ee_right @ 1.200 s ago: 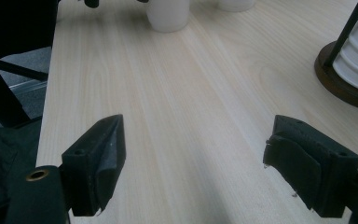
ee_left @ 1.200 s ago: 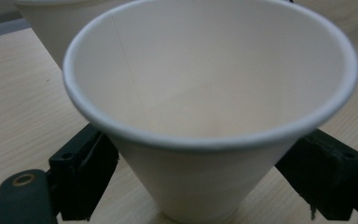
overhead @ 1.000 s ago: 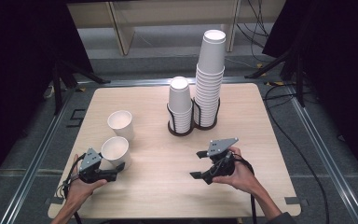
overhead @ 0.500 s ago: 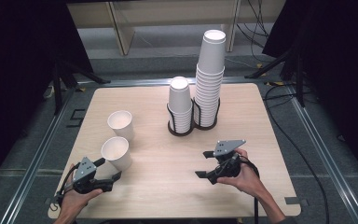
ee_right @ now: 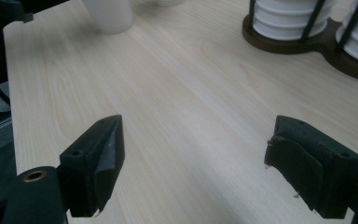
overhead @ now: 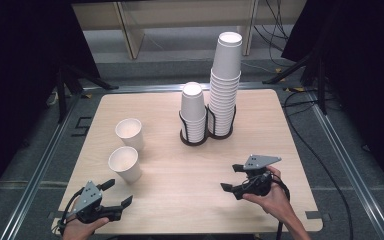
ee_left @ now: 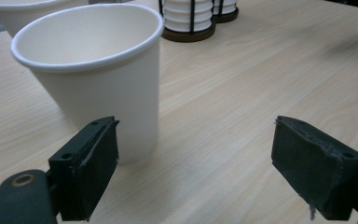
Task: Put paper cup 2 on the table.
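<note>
While low over table's (overhead: 190, 170) near edge:
L gripper (overhead: 118, 193): jaws wide, nothing btwn
Near cup (overhead: 125, 164): upright on table, just ahead of L jaws, not touching
R gripper (overhead: 230, 178): jaws wide, well apart from cup

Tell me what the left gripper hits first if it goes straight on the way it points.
Probably nothing soon: the left gripper has its fingers spread, with bare table between them. The nearer paper cup stands just left of that line, so the left finger might brush it. Depth is hard to judge.
</note>
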The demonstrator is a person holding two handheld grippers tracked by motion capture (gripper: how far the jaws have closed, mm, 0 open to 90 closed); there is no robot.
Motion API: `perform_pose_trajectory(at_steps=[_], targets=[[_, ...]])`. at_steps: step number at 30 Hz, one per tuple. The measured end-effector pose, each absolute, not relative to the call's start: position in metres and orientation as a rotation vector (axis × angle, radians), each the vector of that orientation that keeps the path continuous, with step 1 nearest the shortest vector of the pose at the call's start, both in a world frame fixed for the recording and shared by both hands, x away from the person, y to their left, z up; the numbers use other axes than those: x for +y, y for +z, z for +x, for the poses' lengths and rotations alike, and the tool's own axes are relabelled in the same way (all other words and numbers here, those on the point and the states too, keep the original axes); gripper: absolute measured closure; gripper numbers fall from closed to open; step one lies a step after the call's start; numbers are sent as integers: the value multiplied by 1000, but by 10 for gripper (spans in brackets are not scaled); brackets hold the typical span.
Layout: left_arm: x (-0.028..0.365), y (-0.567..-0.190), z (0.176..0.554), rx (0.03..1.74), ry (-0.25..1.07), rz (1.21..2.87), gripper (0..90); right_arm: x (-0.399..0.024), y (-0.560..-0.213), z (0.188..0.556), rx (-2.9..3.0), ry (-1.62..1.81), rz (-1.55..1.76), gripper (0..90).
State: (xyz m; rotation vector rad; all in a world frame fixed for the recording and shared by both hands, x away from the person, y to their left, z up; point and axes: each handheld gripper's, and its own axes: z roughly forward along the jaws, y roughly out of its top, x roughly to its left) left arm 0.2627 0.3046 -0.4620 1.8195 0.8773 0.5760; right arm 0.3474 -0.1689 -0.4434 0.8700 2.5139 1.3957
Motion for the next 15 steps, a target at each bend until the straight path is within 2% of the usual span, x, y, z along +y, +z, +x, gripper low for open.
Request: perform_pose_trajectory(at_steps=[15], targets=[[304,-465,259,861,566,1822,149,-194,-455,322,2443,1365,1023,174]])
